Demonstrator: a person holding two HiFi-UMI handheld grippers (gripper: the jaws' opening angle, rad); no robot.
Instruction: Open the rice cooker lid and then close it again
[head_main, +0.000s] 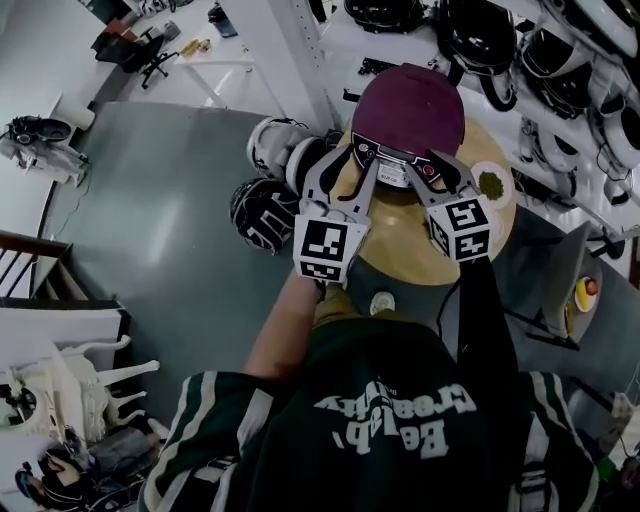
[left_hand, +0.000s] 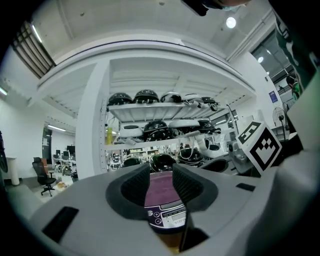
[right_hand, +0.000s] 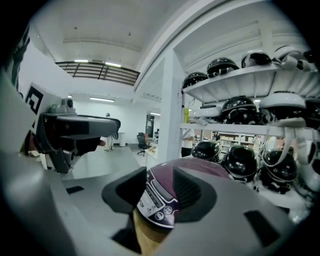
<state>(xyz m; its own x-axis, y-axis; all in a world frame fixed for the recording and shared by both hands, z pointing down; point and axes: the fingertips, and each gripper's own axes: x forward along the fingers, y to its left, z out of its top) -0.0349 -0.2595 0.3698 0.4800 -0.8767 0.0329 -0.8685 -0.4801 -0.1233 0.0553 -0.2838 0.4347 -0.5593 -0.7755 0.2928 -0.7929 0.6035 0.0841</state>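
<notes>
Faced a closed, round maroon rice cooker with both grippers.
Kept fingers of left gripper and right gripper parted, gripping nothing; found the cooker's front control panel just beyond both sets of fingertips, on a round wooden tabletop, with black helmets shelved farther behind.
</notes>
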